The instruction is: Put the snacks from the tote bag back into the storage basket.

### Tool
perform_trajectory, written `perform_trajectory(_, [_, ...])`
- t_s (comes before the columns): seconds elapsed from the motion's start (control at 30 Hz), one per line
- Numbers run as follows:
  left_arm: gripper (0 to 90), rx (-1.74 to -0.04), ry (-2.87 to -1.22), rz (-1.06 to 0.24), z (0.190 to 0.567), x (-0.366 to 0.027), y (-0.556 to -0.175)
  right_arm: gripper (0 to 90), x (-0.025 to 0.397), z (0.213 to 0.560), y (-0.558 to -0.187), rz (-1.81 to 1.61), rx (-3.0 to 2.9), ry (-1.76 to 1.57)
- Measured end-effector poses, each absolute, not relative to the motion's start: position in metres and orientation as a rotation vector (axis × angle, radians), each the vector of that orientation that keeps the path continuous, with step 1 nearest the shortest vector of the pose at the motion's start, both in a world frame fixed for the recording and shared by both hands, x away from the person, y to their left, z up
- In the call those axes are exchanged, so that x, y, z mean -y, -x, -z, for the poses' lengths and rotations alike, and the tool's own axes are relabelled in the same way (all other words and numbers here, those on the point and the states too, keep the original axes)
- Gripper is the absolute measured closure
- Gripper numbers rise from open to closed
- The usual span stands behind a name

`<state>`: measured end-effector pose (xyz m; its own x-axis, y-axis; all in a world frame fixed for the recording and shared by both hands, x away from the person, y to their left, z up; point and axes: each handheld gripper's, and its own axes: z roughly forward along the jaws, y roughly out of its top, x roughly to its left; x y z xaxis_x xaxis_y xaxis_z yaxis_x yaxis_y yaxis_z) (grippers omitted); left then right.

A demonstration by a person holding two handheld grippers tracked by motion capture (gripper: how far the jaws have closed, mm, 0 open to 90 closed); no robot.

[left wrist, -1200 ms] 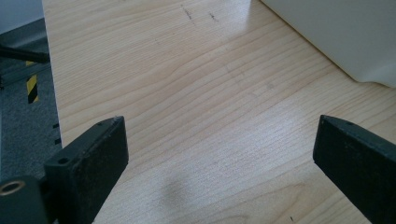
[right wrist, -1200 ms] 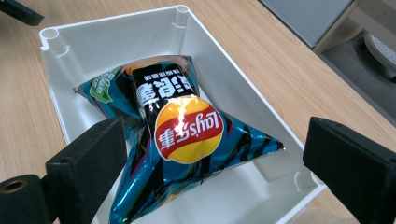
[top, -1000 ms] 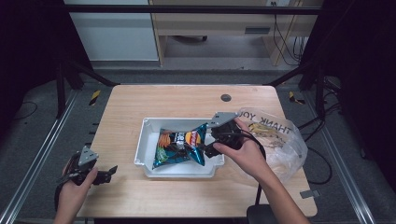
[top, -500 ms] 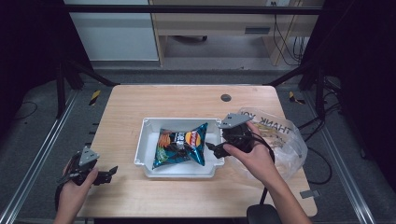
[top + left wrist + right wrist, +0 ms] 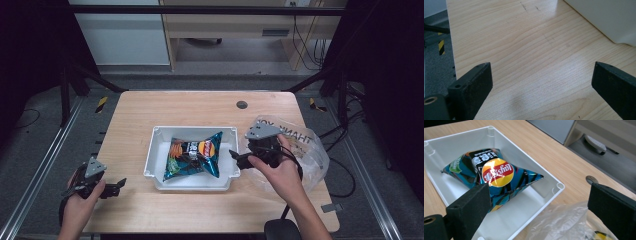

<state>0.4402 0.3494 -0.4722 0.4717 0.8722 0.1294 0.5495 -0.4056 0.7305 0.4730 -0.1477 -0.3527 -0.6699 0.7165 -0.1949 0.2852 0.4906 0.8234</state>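
Note:
A blue chip bag (image 5: pixel 194 155) (image 5: pixel 491 176) lies flat in the white tray (image 5: pixel 156 150) (image 5: pixel 554 191) at the table's middle. Just right of the tray's right wall my right gripper (image 5: pixel 235 159) (image 5: pixel 541 210) hovers open, its jaws wide apart with nothing between them. It sits over the near edge of a clear plastic bag (image 5: pixel 305 150) (image 5: pixel 564 225). My left gripper (image 5: pixel 120 186) (image 5: pixel 541 85) rests low over bare wood at the front left corner, open and empty, with the tray's white wall (image 5: pixel 604 20) ahead of it.
The clear plastic bag with printed lettering lies at the table's right edge. A dark round grommet (image 5: pixel 242 105) (image 5: pixel 591 180) sits in the tabletop behind the tray. A small yellow object (image 5: pixel 602 236) lies inside the plastic bag. Bare wood (image 5: pixel 200 210) runs along the front.
My right gripper has drawn back to the right, from over the chip bag to beyond the tray's right wall. The chip bag stays in the tray. The left gripper has not moved.

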Motion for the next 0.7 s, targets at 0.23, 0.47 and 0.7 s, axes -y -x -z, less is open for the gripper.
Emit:
perform_trajectory(0.23, [2.9,-1.171,-2.107,-0.676,0.473,-0.348,-0.440,4.6,0.157,0.350,-0.467,-1.070,-2.176,-0.867])
perform_trajectory(0.47, [2.9,-1.170,-2.112,-0.673,0.473,-0.348,-0.440,5.1,0.174,0.356,-0.465,-1.054,-2.090,-0.941])
perform_trajectory(0.7, [2.9,-1.171,-2.114,-0.674,0.473,-0.348,-0.440,4.9,0.193,0.368,-0.462,-1.028,-2.031,-1.023])
